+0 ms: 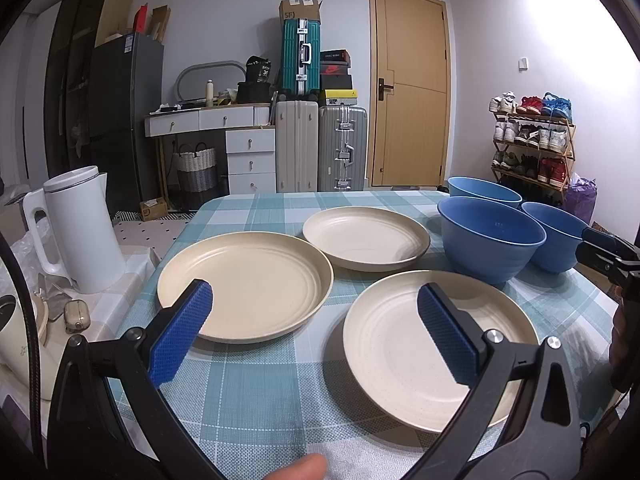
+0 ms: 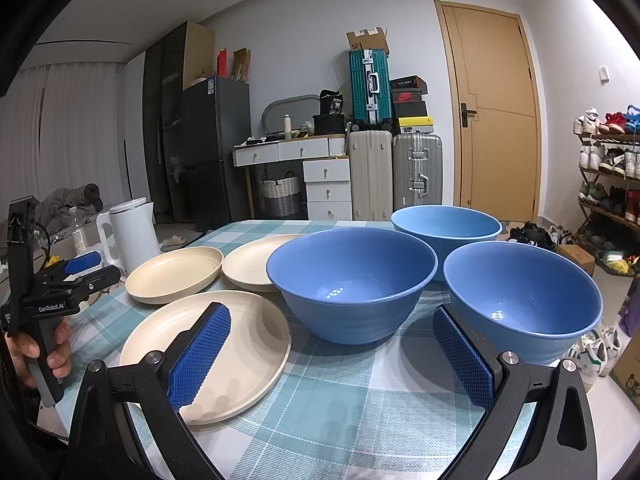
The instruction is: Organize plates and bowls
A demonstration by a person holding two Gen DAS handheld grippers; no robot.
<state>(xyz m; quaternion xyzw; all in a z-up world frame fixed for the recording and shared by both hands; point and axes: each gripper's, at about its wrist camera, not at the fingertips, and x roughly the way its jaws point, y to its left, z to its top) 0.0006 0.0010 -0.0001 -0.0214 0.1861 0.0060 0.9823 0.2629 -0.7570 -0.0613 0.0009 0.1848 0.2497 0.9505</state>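
Table (image 1: 256,392) with teal checked cloth is carrying everything: three cream plates on its left half, three blue bowls on its right.

Plates are sitting in a triangle, none stacked, apart from each other: near plate (image 1: 404,352) closest to the front edge, left plate (image 1: 256,280) beyond it to the left, far plate (image 1: 360,236) behind.

Bowls are all standing upright, empty, bunched close: middle bowl (image 2: 352,280) just beside the near and far plates, right bowl (image 2: 524,296) next to it, back bowl (image 2: 444,224) behind both. Can't tell if their rims are touching.

White kettle (image 1: 80,232) is standing off the table's left side on a lower surface.

Left gripper (image 1: 316,304) is hovering above the near edge, jaws wide, nothing between them, pads over the left and near plates.

Right gripper (image 2: 332,340) is hovering low in front of the bowls, jaws wide, holding nothing.
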